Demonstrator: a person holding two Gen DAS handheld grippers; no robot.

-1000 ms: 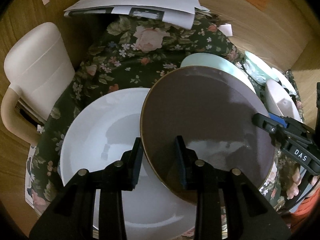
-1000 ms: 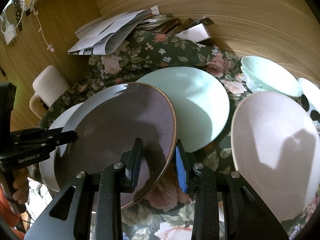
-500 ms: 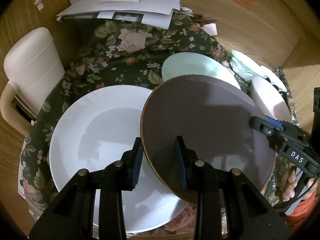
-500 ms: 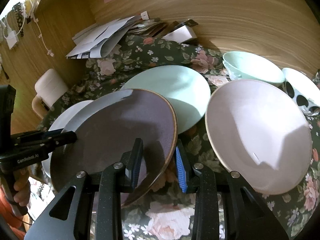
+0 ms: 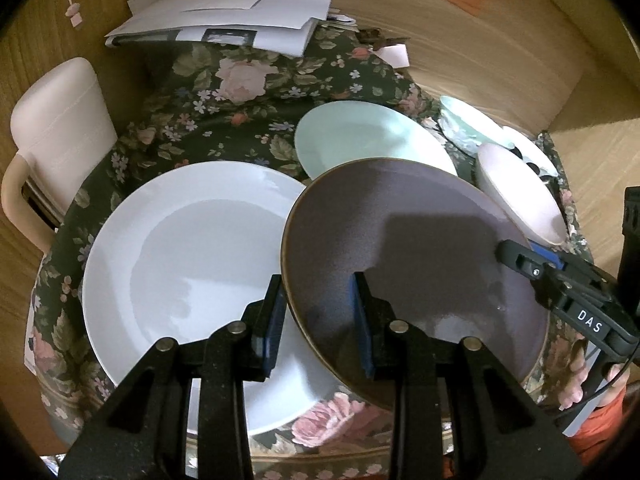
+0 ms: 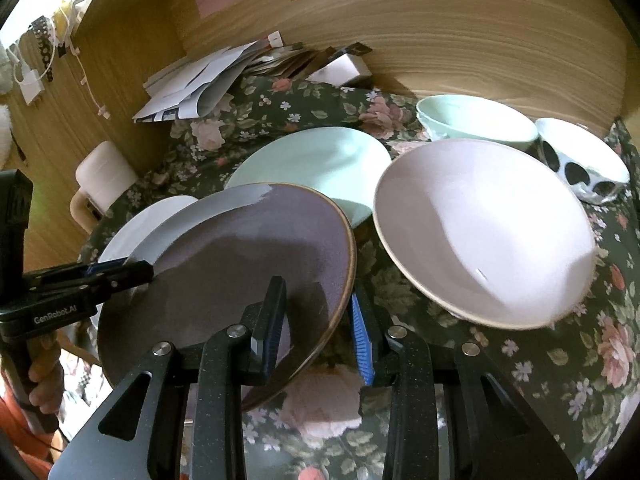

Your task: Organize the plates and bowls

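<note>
— Over on the far left, what's on the flowered cloth (image 5: 224, 128)?

— That pale chair back (image 5: 60, 120) stands just beside the table, and a heap of papers (image 5: 224, 20) lies at the back edge. Next comes the white plate (image 5: 192, 264), flat on the cloth.

— And the left gripper (image 5: 318, 320)?

— It straddles the left rim of the purple plate (image 5: 400, 248): one finger outside the rim, over the white plate, the other over the purple face. The pads look close to the rim, but whether they truly pinch it I cannot tell. The purple plate is tilted, its left edge overlapping the white one.

— The other side?

— The right gripper (image 6: 318, 320) has the opposite rim between its fingers, the blue pad (image 6: 360, 340) standing a little apart from the edge, so a firm hold can't be confirmed there either. Behind the purple plate lies the mint plate (image 6: 316, 160).

— Further right?

— A pinkish bowl (image 6: 484, 232) sits just beside the purple plate, then a mint bowl (image 6: 476, 124) and a spotted bowl (image 6: 580, 160) by the wall.
</note>
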